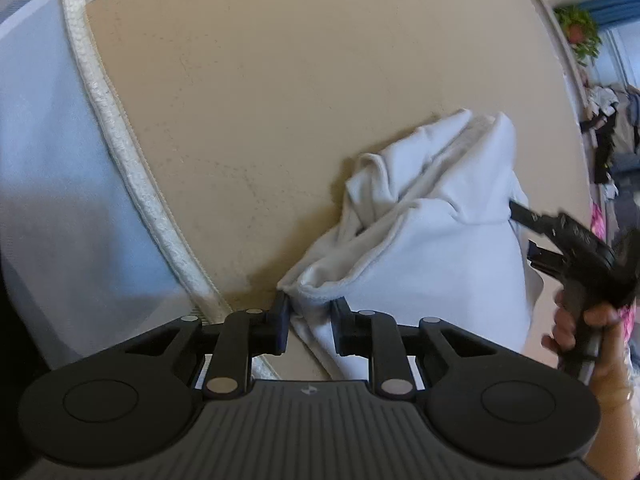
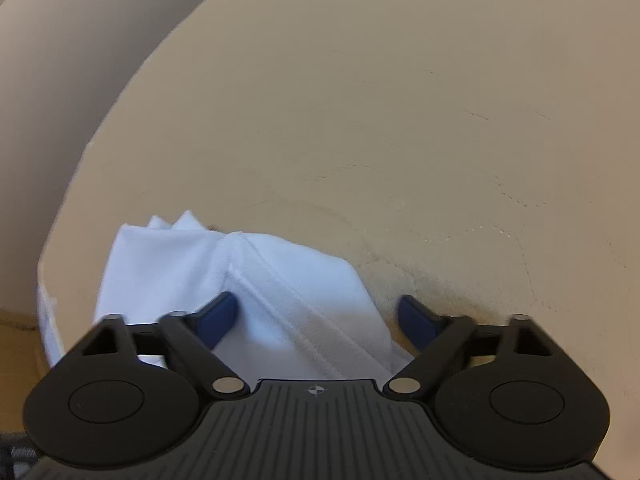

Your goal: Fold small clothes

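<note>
A crumpled white garment (image 1: 440,240) lies in a heap on the beige table (image 1: 280,100). My left gripper (image 1: 311,312) is shut on a hemmed corner of it at the heap's near left end, the cloth bunched between the pads. In the left wrist view my right gripper (image 1: 530,236) reaches the garment's right side, held by a hand (image 1: 600,344). In the right wrist view the right gripper (image 2: 318,312) stands open, straddling a seamed fold of the garment (image 2: 168,264); its blue pads (image 2: 220,316) are apart from the cloth or barely touching it.
A white mesh laundry hamper (image 1: 48,160) with a padded rim (image 1: 116,128) stands against the table's left side. The table edge (image 2: 80,184) curves close to the garment's left. Beyond the table at right are a potted plant (image 1: 580,28) and hanging clothes (image 1: 616,128).
</note>
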The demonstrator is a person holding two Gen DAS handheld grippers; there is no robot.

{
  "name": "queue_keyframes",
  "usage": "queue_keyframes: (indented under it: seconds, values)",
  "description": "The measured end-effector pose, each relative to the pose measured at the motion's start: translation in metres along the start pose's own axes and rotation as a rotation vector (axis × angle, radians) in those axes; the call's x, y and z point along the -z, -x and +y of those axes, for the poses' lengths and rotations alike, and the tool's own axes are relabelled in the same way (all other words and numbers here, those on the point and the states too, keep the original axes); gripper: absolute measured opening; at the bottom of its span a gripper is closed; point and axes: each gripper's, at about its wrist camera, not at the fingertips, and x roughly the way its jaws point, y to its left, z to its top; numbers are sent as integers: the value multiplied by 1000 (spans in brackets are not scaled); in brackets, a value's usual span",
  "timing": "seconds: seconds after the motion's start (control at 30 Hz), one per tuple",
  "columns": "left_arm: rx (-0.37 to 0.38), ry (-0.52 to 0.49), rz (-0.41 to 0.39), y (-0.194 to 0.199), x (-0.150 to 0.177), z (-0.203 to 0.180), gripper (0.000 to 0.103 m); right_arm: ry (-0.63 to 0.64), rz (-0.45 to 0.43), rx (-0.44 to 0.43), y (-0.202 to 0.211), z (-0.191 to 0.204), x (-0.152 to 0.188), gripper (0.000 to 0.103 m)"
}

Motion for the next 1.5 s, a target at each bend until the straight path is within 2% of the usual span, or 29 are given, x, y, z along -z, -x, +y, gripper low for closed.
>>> queue_keyframes:
  seconds: [0.07, 0.1, 0.17, 0.2, 0.27, 0.37, 0.43, 0.5, 0.57, 0.63, 0.7, 0.83, 0.9, 0.93, 0.97, 1.0, 1.07, 1.1, 1.13, 1.17, 1.2, 1.27, 1.33, 1.37, 1.4, 1.43, 1.47, 1.5]
  values:
    - [-6, -18, 3, 0, -3, -3, 16, -25, -6, -20, 4, -5, 5, 51]
    - [-7, -28, 7, 0, -4, -5, 15, -21, -12, -21, 5, -5, 8, 48]
    - [-9, -46, 20, -3, -19, -10, 14, -25, -27, -13, 10, -4, 14, 35]
    - [-11, -60, 32, -5, -26, -15, 14, -39, -39, -17, 13, -3, 16, 32]
    - [-26, -151, 62, -9, -38, -18, 13, -96, -109, -50, 25, -9, 31, 22]
    - [-37, -300, 107, -10, -62, -41, 12, -240, -258, -90, 50, -24, 79, 13]
    - [-38, -426, 102, -11, -85, -69, 12, -364, -359, -108, 65, -31, 125, 12]
    - [-60, -475, 83, -10, -106, -95, 11, -489, -457, -128, 75, -36, 171, 12]
    - [-43, -469, 40, 3, -116, -111, 11, -512, -533, -115, 82, -33, 197, 12]
    - [-31, -475, 8, 18, -108, -110, 11, -429, -545, -62, 86, -26, 193, 12]
    - [-26, -454, -4, 27, -93, -91, 12, -334, -525, -29, 88, -17, 169, 12]
    - [0, -321, -9, 17, -94, -60, 13, -138, -463, 21, 83, 9, 109, 13]
    - [-1, -283, -21, 5, -99, -55, 23, -91, -375, 62, 72, 15, 86, 16]
    - [-23, -253, -25, -2, -102, -51, 38, -110, -321, 89, 63, 13, 78, 22]
    - [-30, -221, -24, -3, -104, -45, 55, -144, -269, 106, 55, 8, 72, 35]
    - [-27, -194, -24, -3, -104, -39, 60, -181, -240, 103, 48, 2, 68, 43]
    - [12, -164, -42, 6, -102, -27, 75, -235, -258, 30, 48, -10, 69, 66]
    - [30, -150, -42, 9, -100, -23, 80, -251, -267, -21, 49, -13, 59, 73]
    - [60, -123, -34, 11, -98, -19, 89, -256, -263, -68, 47, -16, 57, 90]
    - [105, -105, -25, 8, -98, -17, 91, -251, -249, -98, 44, -17, 52, 99]
    - [148, -105, -12, 9, -101, -12, 91, -236, -227, -101, 39, -19, 29, 99]
    - [191, -108, 41, -3, -105, -16, 91, -200, -153, -75, 22, -14, 13, 99]
    - [206, -105, 34, -13, -104, -18, 88, -161, -70, -40, 1, -5, 0, 100]
    - [197, -98, 8, -16, -104, -20, 59, -124, -66, -17, -3, 4, -2, 100]
    - [202, -98, -25, -17, -103, -21, 36, -76, -69, -23, -4, 12, -3, 97]
    - [218, -101, -39, -18, -104, -22, 29, -34, -81, -54, -1, 19, -1, 69]
    - [220, -87, -53, -16, -102, -22, 26, -40, -80, -75, 1, 19, 3, 40]
    - [222, -93, -64, -16, -99, -24, 25, -62, -100, -62, 4, 21, 7, 40]
